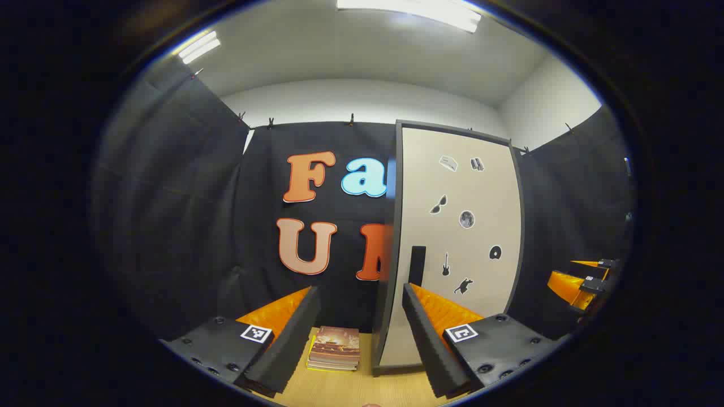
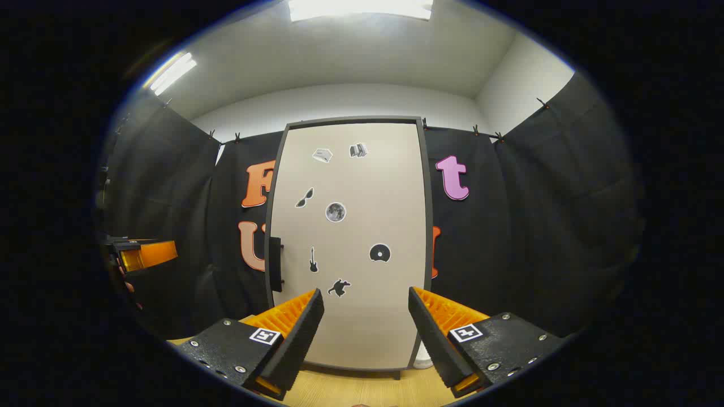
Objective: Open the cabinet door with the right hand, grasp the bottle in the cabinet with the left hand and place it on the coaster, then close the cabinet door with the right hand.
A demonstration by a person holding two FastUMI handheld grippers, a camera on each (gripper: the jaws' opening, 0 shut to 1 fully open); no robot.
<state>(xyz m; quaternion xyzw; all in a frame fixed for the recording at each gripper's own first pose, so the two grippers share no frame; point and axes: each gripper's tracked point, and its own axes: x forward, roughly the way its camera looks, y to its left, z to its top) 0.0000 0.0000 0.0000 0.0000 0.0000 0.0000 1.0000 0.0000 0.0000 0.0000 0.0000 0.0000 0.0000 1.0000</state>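
A light wooden table (image 1: pixel 345 387) stood in a booth with black cloth walls and a white ceiling with bright lamps. On the table stood a tall beige cabinet with a dark frame (image 2: pixel 350 243). Its flat beige door (image 1: pixel 461 237) was shut and had 7 small black and grey stickers on it — sunglasses, a guitar, a moon and others. A dark handle (image 2: pixel 275 264) sat on the door's left edge, about halfway up.

In the left gripper view, the left gripper (image 1: pixel 359 328) hung above the table with its jaws wide apart and nothing between them. Past its fingers, a small stack of books with a reddish cover (image 1: pixel 335 348) lay flat on the table, just beside the cabinet's left side. At the far right of this view, the right gripper (image 1: pixel 582 280) showed near the cabinet.

In the right gripper view, the right gripper (image 2: pixel 365 330) faced the door with its jaws wide apart too — it held nothing and did not touch the door. A small white thing (image 2: pixel 422 357) peeked out at the cabinet's lower right corner, but I could not tell what it was. With the door shut, the bottle could not be seen.
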